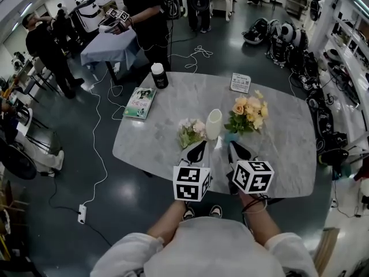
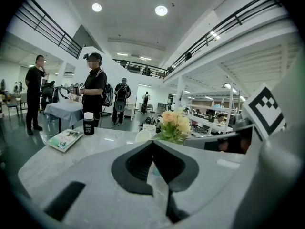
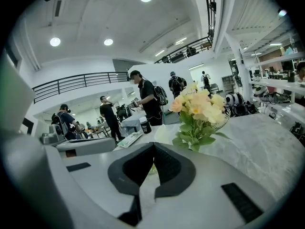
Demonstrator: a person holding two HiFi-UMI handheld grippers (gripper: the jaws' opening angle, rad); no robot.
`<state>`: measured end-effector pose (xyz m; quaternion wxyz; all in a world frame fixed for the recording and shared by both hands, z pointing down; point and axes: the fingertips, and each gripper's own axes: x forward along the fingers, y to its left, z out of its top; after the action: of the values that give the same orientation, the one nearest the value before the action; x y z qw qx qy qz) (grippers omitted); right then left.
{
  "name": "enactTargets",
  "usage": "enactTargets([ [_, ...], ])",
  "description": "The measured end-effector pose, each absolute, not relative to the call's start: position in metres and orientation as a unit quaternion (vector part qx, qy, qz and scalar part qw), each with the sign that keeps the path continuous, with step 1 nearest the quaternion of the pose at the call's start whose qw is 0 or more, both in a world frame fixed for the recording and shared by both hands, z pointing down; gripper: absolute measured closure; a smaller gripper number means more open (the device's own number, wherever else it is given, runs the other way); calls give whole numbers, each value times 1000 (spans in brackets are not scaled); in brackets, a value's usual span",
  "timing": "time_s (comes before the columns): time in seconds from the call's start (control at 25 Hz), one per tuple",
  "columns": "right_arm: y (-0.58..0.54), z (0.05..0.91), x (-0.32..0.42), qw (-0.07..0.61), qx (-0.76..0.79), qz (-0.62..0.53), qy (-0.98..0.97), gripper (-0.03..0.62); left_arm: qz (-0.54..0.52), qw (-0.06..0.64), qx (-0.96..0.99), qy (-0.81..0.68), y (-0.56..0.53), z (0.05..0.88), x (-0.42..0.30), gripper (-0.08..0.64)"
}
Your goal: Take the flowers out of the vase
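On the table (image 1: 288,149), a vase (image 1: 214,124) stands between pale flowers (image 1: 190,131) and yellow flowers (image 1: 249,113). Left gripper (image 1: 202,145) and right gripper (image 1: 232,146): jaws together, empty.

Big open lab/test hall, dark polished floor (image 1: 69,172): mezzanine w/ railings (image 3: 71,84), ceiling spotlights (image 2: 161,10), cables (image 1: 99,137) to a power strip (image 1: 82,213), gear backpacks (image 1: 279,39) by the wall, people (image 1: 147,22) w/ marker-cube devices (image 1: 118,15) at other tables (image 1: 109,46).

Operator: pale grey long-sleeved top (image 1: 202,250), dark cord band (image 1: 254,204) on right wrist, dark sneakers (image 1: 215,211) with white toes. Tools: left gripper (image 1: 201,145) and right gripper (image 1: 233,146), light grey shells, black jaw pads, each with a black-and-white marker cube (image 1: 191,183).
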<state>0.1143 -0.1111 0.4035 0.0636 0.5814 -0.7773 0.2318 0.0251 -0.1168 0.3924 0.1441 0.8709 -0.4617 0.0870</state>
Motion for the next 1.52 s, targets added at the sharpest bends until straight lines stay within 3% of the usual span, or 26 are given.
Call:
enactTargets([
  [0.6, -89, 464, 169, 65, 608, 305, -730, 586, 111, 198, 889, -397, -116, 455, 92, 537],
  [0.92, -94, 501, 198, 55, 608, 330, -720, 586, 120, 192, 885, -407, -148, 492, 125, 405],
  [1.52, -98, 543, 224, 42, 593, 368, -715, 586, 147, 146, 867, -454, -186, 545, 160, 293],
])
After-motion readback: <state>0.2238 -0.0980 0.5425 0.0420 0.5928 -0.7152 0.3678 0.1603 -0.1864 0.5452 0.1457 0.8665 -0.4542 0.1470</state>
